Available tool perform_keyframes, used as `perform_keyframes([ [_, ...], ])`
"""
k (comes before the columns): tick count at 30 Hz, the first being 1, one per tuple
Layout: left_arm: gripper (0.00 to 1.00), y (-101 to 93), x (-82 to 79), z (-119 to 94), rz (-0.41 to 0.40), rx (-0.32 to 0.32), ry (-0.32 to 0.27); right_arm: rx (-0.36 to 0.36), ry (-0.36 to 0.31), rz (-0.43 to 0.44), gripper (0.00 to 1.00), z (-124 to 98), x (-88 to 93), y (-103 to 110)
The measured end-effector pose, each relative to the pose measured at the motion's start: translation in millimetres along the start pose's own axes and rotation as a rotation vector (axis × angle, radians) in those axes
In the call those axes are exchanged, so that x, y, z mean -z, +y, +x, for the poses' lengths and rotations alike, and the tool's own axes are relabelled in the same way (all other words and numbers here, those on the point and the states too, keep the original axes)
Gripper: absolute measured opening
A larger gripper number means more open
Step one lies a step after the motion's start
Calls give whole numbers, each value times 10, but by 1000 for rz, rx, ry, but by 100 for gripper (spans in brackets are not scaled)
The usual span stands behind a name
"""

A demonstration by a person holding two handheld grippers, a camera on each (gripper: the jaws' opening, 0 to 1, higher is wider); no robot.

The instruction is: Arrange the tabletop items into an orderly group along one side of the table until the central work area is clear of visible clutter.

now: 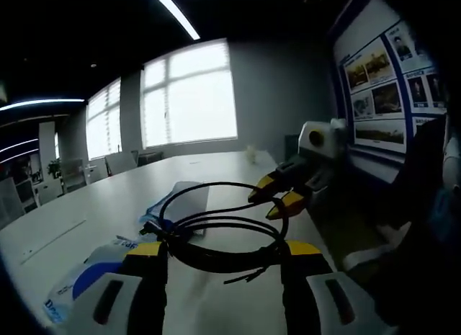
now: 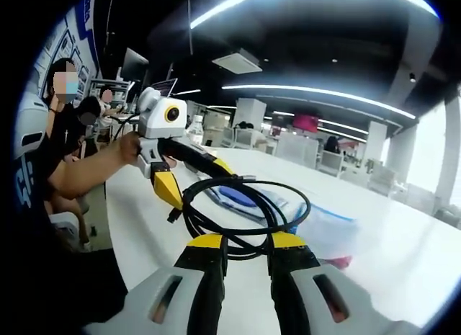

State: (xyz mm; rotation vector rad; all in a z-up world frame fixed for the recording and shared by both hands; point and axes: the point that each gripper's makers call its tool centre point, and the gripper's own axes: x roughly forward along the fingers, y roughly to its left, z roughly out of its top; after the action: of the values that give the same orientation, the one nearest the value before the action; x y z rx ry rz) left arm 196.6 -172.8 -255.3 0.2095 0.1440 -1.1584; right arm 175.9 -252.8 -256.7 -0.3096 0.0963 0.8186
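Observation:
A coiled black cable [image 1: 216,238] lies on the white table [image 1: 216,166], with one thin loop standing up from it. My left gripper [image 1: 225,250] is open, its yellow-tipped jaws wide apart at either end of the coil. My right gripper [image 1: 275,194] comes in from the right, its tips a little apart at the coil's far edge. In the right gripper view the cable [image 2: 245,212] runs between the jaws of my right gripper [image 2: 248,241], which stand partly open around the bundle. A hand [image 2: 128,149] holds the left gripper [image 2: 189,178] at the coil's far left end.
A blue-and-white packet [image 1: 90,274] lies by my left jaw, and a clear sleeve with blue in it [image 1: 184,198] lies under the cable. A clear bag [image 2: 324,223] sits to the right. A seated person [image 2: 57,133] is at the table's edge [image 2: 119,227]. A poster wall [image 1: 389,83] stands close.

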Motion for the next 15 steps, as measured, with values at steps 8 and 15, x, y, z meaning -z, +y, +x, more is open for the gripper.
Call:
perform_keyframes([
  [8,62,-5,63,97,-9,6,-2,13,11,10,19,-7,91,-47],
  [15,62,13,214,177,-36,6,8,11,27,39,19,45,245,-60],
])
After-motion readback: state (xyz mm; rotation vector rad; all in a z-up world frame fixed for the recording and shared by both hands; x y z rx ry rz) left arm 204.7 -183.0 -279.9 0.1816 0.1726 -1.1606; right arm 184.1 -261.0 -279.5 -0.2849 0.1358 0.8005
